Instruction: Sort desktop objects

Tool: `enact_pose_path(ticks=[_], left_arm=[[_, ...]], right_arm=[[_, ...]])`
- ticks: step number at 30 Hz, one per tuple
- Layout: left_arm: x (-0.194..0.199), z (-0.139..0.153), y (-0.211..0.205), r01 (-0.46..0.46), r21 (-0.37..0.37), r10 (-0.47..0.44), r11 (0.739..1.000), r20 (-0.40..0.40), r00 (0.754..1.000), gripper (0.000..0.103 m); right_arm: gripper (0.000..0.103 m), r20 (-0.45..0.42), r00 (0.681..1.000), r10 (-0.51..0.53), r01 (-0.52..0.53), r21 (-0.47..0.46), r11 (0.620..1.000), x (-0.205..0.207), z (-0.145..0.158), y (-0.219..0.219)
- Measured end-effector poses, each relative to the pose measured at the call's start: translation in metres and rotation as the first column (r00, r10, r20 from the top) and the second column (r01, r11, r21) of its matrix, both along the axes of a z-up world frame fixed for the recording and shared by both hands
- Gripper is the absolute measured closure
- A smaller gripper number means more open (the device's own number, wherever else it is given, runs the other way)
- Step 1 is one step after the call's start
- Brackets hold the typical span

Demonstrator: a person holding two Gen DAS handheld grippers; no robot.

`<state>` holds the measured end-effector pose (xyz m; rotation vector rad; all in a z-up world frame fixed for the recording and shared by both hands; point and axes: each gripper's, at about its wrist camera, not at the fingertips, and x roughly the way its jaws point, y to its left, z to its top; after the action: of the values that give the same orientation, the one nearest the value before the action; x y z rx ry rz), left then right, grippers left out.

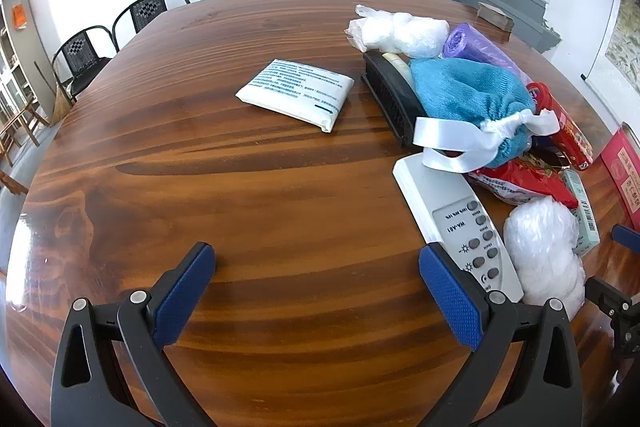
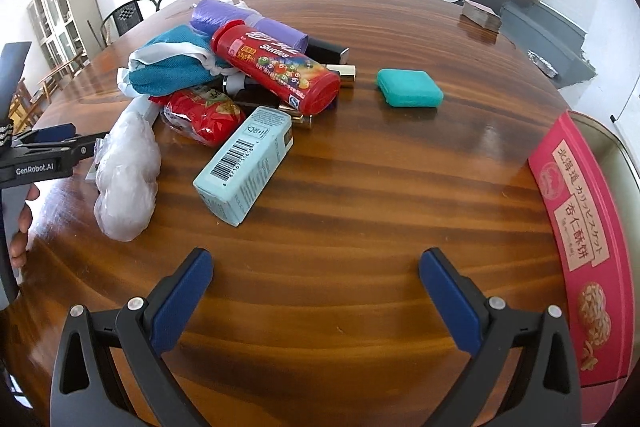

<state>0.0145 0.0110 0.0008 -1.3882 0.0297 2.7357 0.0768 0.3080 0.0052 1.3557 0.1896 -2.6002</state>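
Sorting barely begun: left gripper [image 1: 316,267] and right gripper [image 2: 316,271] hover released and empty over the wooden table [image 1: 240,187], where the heap of Skittles tube [image 2: 276,67], blue pouch [image 1: 468,91] and remote control [image 1: 452,211] remains unsorted.

Readable markings, item by item:

- Red candy tube [image 2: 276,71]: "Skittles" in white lettering along its side, above a yellow patch of print too small to make out.
- Left claw [image 2: 44,151], black body: "GenRobot.AI" in white.
- Pink biscuit box [image 2: 580,227]: Chinese and Japanese characters, among them "杏仁酥饼".
- Pale blue carton [image 2: 244,163]: barcode with digits beneath, not legible.
- White remote control [image 1: 452,211]: "WA-A01", seen upside down.
- White packet [image 1: 296,93]: blue print, too fine to read.
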Motion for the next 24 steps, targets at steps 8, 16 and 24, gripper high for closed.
enact_pose_path(ticks=[8, 16, 24], left_arm=[[0.005, 0.021, 0.014, 0.038, 0.063, -0.035, 0.997, -0.054, 0.998, 0.000], [-0.004, 0.024, 0.046, 0.029, 0.074, -0.027, 0.997, -0.028, 0.999, 0.000], [-0.015, 0.011, 0.071, 0.008, -0.018, -0.008, 1.000, 0.010, 1.000, 0.000]], right_arm=[[0.000, -0.009, 1.000, -0.003, 0.003, -0.003, 1.000, 0.002, -0.001, -0.002], [0.000, -0.010, 1.000, -0.001, 0.001, -0.004, 1.000, 0.003, 0.000, -0.003], [0.000, -0.009, 1.000, 0.008, -0.008, -0.006, 1.000, 0.000, 0.001, -0.002]])
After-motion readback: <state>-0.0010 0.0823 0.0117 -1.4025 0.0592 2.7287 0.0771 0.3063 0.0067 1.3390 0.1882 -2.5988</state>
